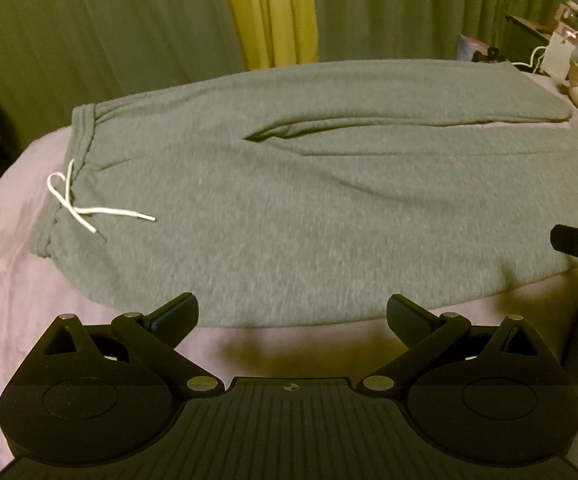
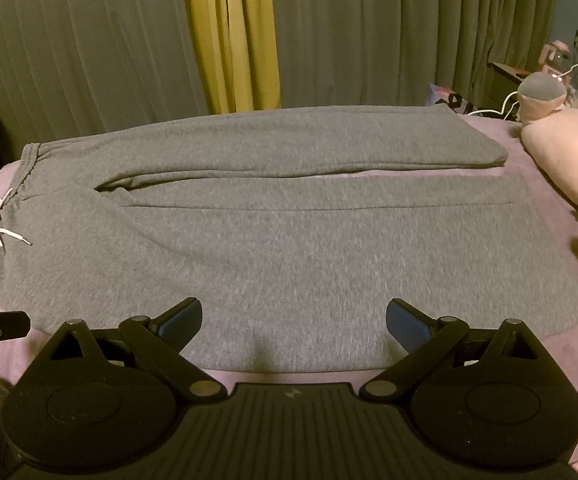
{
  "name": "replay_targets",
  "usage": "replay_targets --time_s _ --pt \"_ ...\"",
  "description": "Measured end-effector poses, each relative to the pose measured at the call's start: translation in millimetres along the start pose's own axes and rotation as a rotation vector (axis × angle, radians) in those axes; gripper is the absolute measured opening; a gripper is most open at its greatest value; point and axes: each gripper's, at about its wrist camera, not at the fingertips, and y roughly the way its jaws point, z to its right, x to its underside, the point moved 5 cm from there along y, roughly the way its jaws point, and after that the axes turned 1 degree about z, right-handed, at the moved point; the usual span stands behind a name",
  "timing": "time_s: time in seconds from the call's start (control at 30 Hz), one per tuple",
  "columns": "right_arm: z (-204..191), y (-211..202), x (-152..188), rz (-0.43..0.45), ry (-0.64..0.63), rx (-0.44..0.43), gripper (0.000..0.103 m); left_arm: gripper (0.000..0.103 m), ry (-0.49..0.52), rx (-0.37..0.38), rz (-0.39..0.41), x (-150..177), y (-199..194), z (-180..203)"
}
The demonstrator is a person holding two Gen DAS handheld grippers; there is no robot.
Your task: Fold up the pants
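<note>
Grey sweatpants (image 1: pixel 289 200) lie flat on a pink bed sheet (image 1: pixel 29 280), waistband at the left with a white drawstring (image 1: pixel 85 208), both legs running to the right side by side. They also show in the right wrist view (image 2: pixel 289 240). My left gripper (image 1: pixel 292 316) is open and empty, just above the near edge of the pants close to the waist end. My right gripper (image 2: pixel 293 318) is open and empty, over the near edge of the near leg. The right gripper's tip shows in the left wrist view (image 1: pixel 577 244).
Grey and yellow curtains (image 2: pixel 233 36) hang behind the bed. Pink plush toys (image 2: pixel 561 148) lie at the right end of the bed. A nightstand (image 2: pixel 509 84) with cables and a wall socket stands at the far right.
</note>
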Motion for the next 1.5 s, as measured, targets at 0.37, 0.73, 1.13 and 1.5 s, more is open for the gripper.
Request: replay_targets --time_s 0.37,0.73,1.13,1.5 --pt "0 1 1 -0.004 0.001 -0.001 0.099 0.103 -0.011 0.001 -0.002 0 1 -1" --pt "2 5 3 -0.017 0.007 0.006 0.099 0.103 -0.023 0.004 -0.013 -2 3 -4" --pt "2 13 4 -0.037 0.008 0.007 0.099 0.103 -0.040 0.009 -0.028 -3 10 -5" --pt "2 17 5 -0.049 0.006 0.011 0.099 0.103 -0.044 0.011 -0.036 -5 15 -5"
